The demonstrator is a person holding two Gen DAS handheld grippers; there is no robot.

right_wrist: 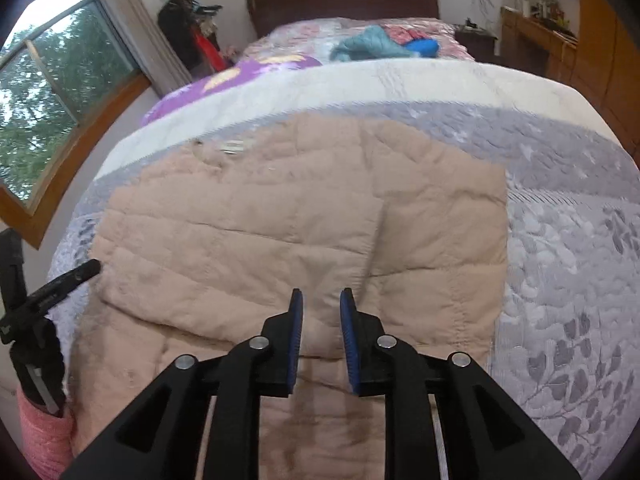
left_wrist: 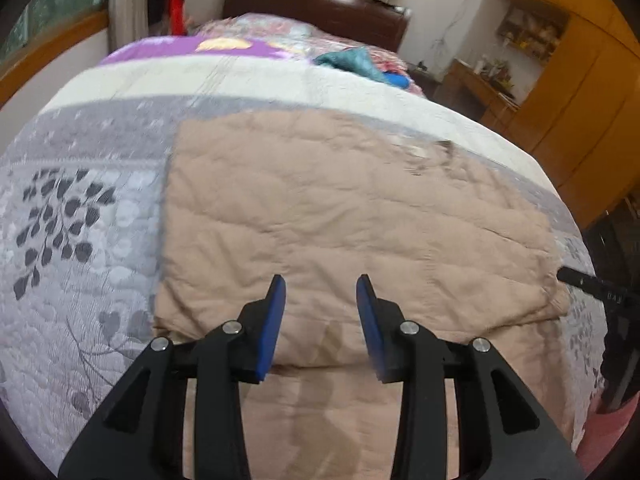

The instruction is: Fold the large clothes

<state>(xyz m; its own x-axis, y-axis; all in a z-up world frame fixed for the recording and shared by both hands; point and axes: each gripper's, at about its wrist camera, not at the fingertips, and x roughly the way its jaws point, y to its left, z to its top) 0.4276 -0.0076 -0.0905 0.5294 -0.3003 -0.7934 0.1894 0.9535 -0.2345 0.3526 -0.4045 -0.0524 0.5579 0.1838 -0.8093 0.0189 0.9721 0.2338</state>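
Note:
A beige quilted garment [left_wrist: 340, 208] [right_wrist: 280, 232] lies folded on the grey leaf-patterned bed cover [left_wrist: 80, 220] [right_wrist: 560, 260]. Its upper layer ends in a soft edge just ahead of both grippers, and a lower layer runs on beneath them. My left gripper [left_wrist: 321, 282] hovers over the near edge of the upper layer, open, with nothing between its blue pads. My right gripper [right_wrist: 321, 294] hangs over the same edge with a narrower gap, open and empty too. Each gripper also shows at the other view's side edge: right gripper [left_wrist: 600, 288], left gripper [right_wrist: 60, 280].
Teal and blue clothes [left_wrist: 360, 62] [right_wrist: 376, 44] lie at the far end of the bed by the dark headboard [left_wrist: 320, 4]. A purple blanket [right_wrist: 240, 76] lies across the bed. Wooden cabinets [left_wrist: 580, 100] stand at the right, a window [right_wrist: 48, 100] at the left. A pink sleeve [right_wrist: 44, 436] shows.

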